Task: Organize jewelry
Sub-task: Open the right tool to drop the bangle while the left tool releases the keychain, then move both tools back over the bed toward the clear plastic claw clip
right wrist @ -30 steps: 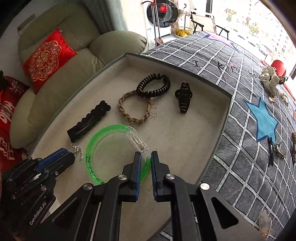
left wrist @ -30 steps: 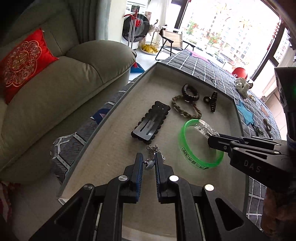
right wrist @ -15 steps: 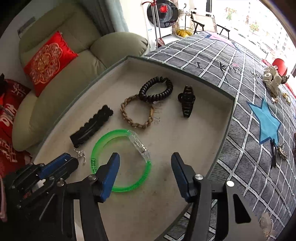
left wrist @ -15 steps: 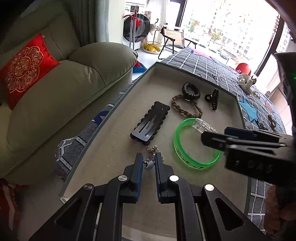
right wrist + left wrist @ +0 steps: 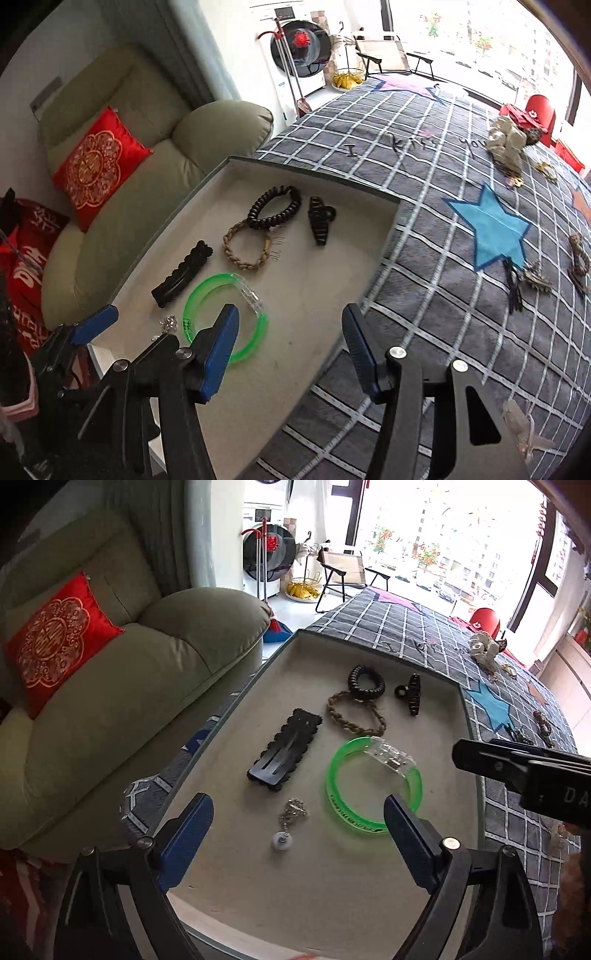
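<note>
Lying flat in the beige tray, the small silver charm on its chain sits between the spread fingers of the left hand-held gripper, whose jaws have just been opening and now stand wide with nothing pressed between the pads. Just beside it rests the green bangle with its clear clasp section, below the right hand-held gripper, whose jaws have likewise been opening and hold nothing. Further up the tray lie a black hair clip, a braided bracelet, a black coil hair tie and a dark claw clip, none stacked except the coil, which overlaps the braid. More pieces wait on the checked bedcover, among them a dark tassel cluster. The chain looks light and limp, so it would likely bunch and slip; the round charm end seems the surest place to pinch. The bangle appears stiff and smooth, best taken across its band, away from the clear clasp, which may be brittle.
</note>
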